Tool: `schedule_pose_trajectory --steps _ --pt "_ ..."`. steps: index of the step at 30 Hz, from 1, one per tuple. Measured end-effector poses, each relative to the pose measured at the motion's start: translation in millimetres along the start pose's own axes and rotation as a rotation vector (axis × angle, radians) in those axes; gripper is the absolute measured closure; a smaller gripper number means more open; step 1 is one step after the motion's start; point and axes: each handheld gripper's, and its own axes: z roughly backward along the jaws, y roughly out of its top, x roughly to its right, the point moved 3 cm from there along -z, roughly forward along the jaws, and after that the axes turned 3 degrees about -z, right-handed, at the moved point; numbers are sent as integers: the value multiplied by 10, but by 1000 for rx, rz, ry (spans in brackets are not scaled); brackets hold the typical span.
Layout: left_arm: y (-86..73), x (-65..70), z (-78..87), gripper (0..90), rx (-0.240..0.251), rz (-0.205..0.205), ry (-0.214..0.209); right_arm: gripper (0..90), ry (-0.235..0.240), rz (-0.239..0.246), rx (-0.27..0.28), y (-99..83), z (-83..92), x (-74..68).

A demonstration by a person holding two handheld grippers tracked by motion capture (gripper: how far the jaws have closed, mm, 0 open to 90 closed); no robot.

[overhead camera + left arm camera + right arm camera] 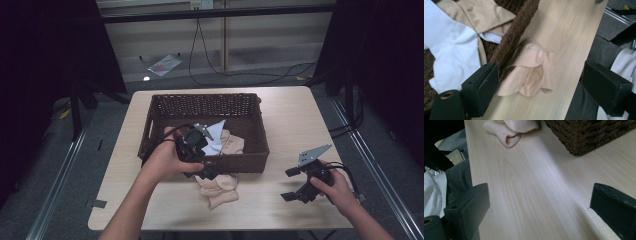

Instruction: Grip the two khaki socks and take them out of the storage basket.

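Looks like a lab or recording studio, not a home: bare light-wood table [290, 125] in a dim room w/ black curtains [45, 50] both sides, metal rails [60, 180] along grey floor, loose cables [235, 75] trailing behind, wicker basket [250, 150] of socks as a prop

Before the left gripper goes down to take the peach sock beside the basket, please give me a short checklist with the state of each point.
1. Left gripper jaws open: ok, they stand wide with nothing between the pads.
2. Peach sock lies free on the table, outside the basket: ok.
3. Sock lies in line between the left jaws: ok in the left gripper view.
4. Room for the jaw nearest the basket wall: cannot tell, the sock lies close against it.
5. Right gripper out of the way: ok, open, over bare table to the right.
6. White sock stays inside the basket: ok.
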Motion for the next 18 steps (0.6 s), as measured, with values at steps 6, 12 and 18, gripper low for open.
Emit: schedule_pose_trajectory --steps 6,12,18 --pt "-114 9 -102 139 27 19 -6 18 -1 4 0 -2 2 -2" --pt "-228 32 -220 139 43 14 -2 18 0 1 -1 -2 -4 -2" --pt "-275 73 -395 144 53 -12 6 18 1 6 2 -3 -6 3"
